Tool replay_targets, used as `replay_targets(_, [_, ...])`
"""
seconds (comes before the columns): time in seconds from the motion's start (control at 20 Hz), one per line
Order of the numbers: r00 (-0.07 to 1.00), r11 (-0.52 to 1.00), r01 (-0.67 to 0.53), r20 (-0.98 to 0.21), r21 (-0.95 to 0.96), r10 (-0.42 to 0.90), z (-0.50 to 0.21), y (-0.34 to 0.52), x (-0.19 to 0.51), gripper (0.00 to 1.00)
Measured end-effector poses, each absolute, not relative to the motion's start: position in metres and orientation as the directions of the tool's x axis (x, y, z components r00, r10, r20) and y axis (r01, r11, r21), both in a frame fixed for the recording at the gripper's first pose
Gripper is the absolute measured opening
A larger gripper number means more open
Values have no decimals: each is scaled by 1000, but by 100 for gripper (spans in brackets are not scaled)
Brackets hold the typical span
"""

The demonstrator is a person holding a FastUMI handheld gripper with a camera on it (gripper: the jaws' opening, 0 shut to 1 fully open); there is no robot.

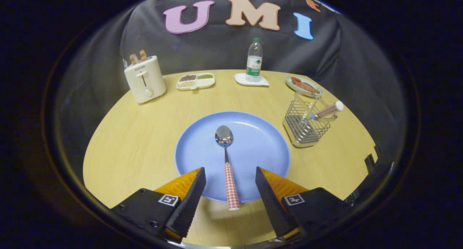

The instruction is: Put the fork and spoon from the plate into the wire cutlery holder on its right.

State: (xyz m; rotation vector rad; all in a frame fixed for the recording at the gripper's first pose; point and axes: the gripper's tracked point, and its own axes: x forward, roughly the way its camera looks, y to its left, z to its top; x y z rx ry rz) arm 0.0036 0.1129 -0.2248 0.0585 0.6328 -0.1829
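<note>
The spoon (227, 162) lies on the blue plate (260, 140), bowl pointing away toward the far side, its red-and-white checked handle running back over the near rim and overhanging the table (126, 140). It looks light and rigid; the polished metal bowl and neck are likely slippery, so the thicker patterned handle seems the better place to take hold, and its overhanging end leaves room for a finger on each side. The handle sits between the fingers of the claw (230, 176), which stand well apart with neither touching it. To the right of the plate stands the wire cutlery holder (302, 128), with a matching checked handle, presumably the fork (327, 110), already leaning in it.
</note>
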Motion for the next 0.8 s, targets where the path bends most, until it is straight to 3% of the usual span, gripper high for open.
replay_targets(0.5, [769,984,176,-624,2,-136,-250,115,17,40])
replay_targets(0.65, [773,983,183,-619,5,-140,-246,121,17,17])
replay_targets(0.8, [775,982,191,-614,6,-147,-246,126,19,12])
